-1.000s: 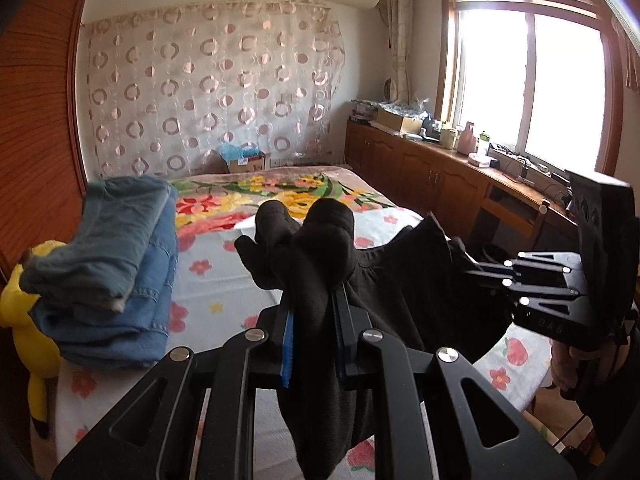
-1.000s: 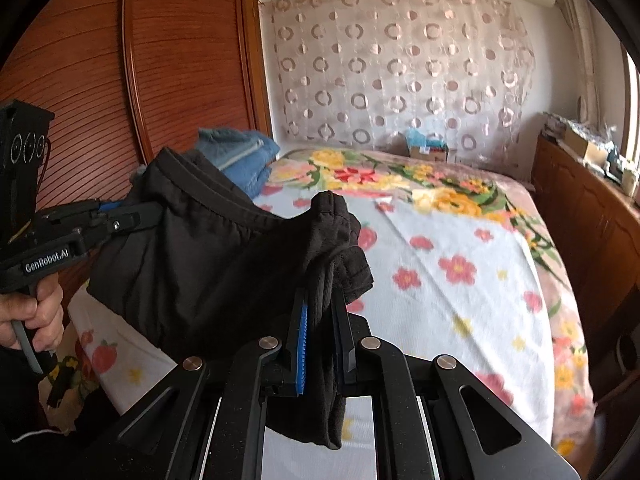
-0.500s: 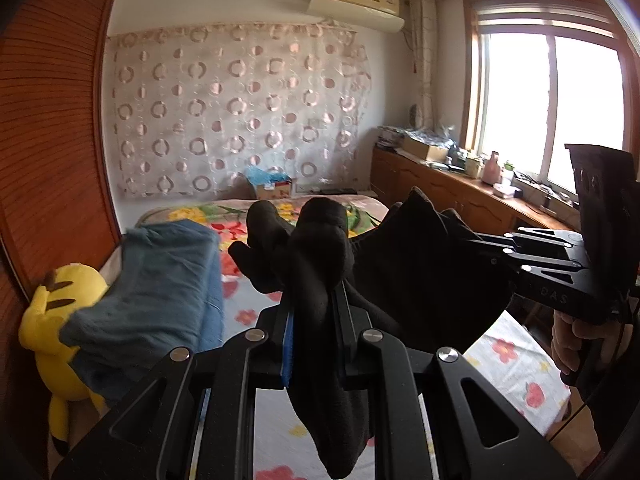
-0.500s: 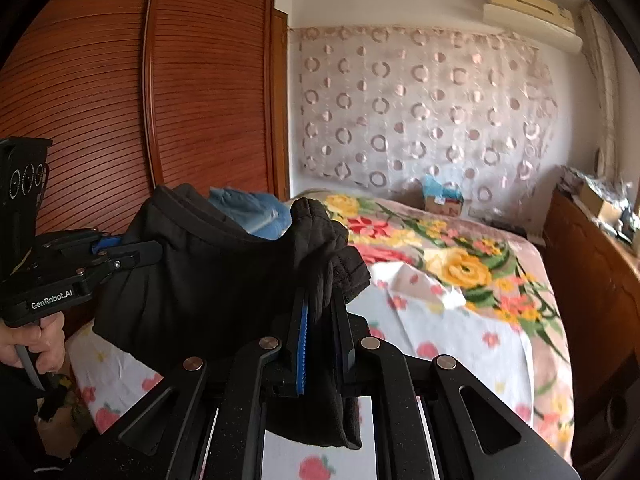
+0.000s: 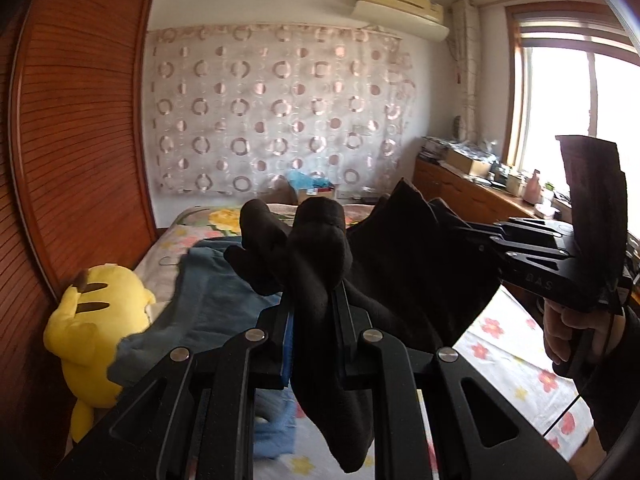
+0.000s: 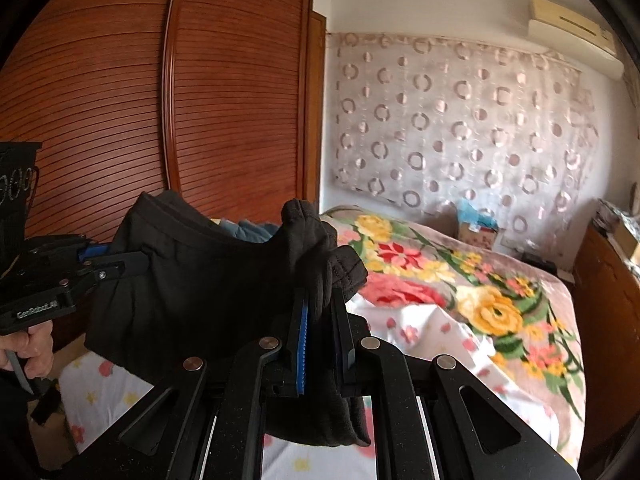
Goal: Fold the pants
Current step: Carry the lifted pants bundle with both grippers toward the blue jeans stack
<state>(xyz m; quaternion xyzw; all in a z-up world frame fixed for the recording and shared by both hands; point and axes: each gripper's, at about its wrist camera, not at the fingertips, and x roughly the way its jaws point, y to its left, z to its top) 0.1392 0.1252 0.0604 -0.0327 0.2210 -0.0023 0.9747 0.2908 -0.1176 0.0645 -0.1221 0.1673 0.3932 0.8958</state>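
Black pants (image 5: pixel 404 280) hang in the air between both grippers, above the near end of the bed. My left gripper (image 5: pixel 314 312) is shut on one bunched corner of the pants; it also shows in the right wrist view (image 6: pixel 120 262) at the left. My right gripper (image 6: pixel 320 312) is shut on the other bunched corner of the pants (image 6: pixel 192 280); it also shows in the left wrist view (image 5: pixel 480 236) at the right. The cloth sags between them and its lower part is hidden behind the grippers.
A bed with a floral sheet (image 6: pixel 460 304) lies below and ahead. Folded blue jeans (image 5: pixel 208 300) and a yellow plush toy (image 5: pixel 96 328) sit at the bed's left side by the wooden wardrobe (image 6: pixel 160 120). A wooden cabinet (image 5: pixel 472 196) runs under the window at right.
Both grippers have lifted the black pants higher above the bed. The views tilted up, so more wall, curtain and wardrobe show and less bed.
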